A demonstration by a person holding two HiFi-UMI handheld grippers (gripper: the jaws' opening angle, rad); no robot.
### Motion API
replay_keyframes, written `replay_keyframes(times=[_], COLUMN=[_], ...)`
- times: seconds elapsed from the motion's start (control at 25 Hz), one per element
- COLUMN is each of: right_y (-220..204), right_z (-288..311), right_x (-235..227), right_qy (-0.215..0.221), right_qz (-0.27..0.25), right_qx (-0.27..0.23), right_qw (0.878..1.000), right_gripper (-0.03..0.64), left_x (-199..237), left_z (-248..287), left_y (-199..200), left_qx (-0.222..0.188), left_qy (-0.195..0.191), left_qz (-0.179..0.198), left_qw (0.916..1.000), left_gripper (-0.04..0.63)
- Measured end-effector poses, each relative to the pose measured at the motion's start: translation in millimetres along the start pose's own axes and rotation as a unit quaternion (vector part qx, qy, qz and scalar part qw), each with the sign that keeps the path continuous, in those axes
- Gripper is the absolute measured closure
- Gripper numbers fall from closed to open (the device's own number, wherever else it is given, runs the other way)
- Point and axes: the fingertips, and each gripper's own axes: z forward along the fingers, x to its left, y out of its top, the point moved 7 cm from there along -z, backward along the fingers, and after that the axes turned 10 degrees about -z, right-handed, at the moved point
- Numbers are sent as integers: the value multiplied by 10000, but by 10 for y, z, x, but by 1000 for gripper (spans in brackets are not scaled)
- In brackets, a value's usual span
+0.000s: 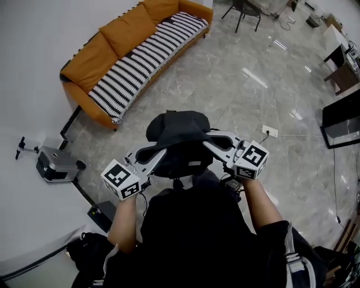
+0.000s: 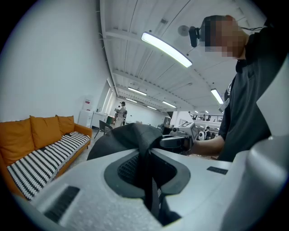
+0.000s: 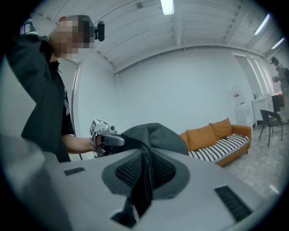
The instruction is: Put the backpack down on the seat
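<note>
A black backpack (image 1: 179,140) hangs in the air in front of me, over the marble floor, held up between both grippers. My left gripper (image 1: 159,153) is shut on a fold of the backpack's fabric (image 2: 146,173) at its left side. My right gripper (image 1: 209,145) is shut on the fabric (image 3: 143,180) at its right side. The orange sofa (image 1: 93,59) with a black-and-white striped seat cover (image 1: 147,56) stands some way ahead at the upper left, against the white wall. It also shows as the sofa (image 2: 36,149) in the left gripper view and the sofa (image 3: 221,140) in the right gripper view.
A grey device (image 1: 56,166) sits on the floor by the wall at the left. A dark chair (image 1: 246,11) stands beyond the sofa's far end. Desks and a dark screen (image 1: 342,118) line the right side. A black bag (image 1: 89,253) lies by my feet at the lower left.
</note>
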Motion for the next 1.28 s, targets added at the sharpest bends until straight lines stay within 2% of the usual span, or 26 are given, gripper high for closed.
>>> replay_keyframes(times=[0.44, 0.88, 1.08, 1.28], right_y=[-10, 175, 147, 131], right_z=[-133, -300, -356, -440], right_x=[-800, -1665, -1908, -2071], right_qy=[14, 290, 414, 326], right_qz=[125, 48, 192, 221], right_qx=[-164, -475, -520, -460], right_qw=[9998, 9984, 9976, 9982], right_gripper=[566, 566, 566, 566], left_x=[259, 409, 518, 565], left_z=[689, 1375, 1623, 1808], left_y=[255, 681, 732, 796], left_qx=[61, 55, -36, -49], left_qy=[29, 226, 283, 214], left_qz=[-74, -18, -137, -198], left_qw=[9999, 9997, 9995, 9996], left_gripper=[561, 561, 561, 561])
